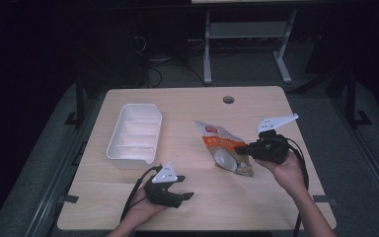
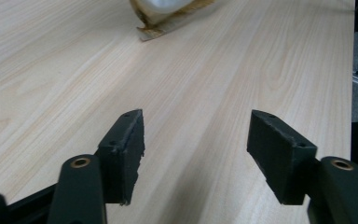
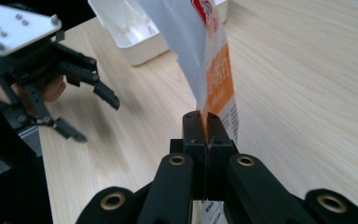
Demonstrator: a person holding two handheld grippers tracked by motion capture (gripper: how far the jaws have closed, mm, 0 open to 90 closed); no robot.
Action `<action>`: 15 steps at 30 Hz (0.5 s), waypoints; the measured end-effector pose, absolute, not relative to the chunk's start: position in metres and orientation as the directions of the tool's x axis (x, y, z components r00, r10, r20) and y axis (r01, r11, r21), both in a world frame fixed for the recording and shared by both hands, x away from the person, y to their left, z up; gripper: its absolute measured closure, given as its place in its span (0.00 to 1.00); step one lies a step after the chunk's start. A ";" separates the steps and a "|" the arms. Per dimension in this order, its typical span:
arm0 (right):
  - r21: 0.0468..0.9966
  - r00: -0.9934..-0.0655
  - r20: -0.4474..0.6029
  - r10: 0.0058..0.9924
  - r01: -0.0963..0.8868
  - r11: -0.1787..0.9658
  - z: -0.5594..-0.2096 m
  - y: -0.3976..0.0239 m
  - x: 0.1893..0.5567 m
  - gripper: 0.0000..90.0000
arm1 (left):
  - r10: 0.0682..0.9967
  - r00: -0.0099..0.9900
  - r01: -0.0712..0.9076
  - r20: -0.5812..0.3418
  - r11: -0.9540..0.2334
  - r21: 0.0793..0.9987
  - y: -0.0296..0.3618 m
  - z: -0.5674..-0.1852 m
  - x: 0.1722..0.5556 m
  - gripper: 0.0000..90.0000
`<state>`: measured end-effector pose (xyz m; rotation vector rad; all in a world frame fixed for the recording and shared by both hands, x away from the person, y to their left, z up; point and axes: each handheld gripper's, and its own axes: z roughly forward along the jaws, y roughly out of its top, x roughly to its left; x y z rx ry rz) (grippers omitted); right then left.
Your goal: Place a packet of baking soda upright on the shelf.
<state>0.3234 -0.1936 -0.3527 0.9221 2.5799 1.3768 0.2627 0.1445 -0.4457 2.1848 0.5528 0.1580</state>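
Observation:
A snack bag, white and orange with a red label, lies on the wooden table right of centre. My right gripper is shut on the bag's right edge; in the right gripper view the jaws pinch the orange edge of the bag at the gripper's tip. My left gripper hovers near the table's front, open, nothing between its fingers. The left gripper points toward the bag's bottom seam. It also appears, open, as the left gripper in the right gripper view.
A white divided tray stands at the left of the table, its corner behind the bag in the right gripper view. A round cable hole sits near the far edge. Desk legs stand on the floor beyond.

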 end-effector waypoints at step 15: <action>0.796 -0.843 0.198 0.499 0.436 0.420 -0.333 -0.158 0.348 1.00 | 0.410 0.909 0.310 -0.070 -0.555 0.772 0.144 -0.449 0.264 0.30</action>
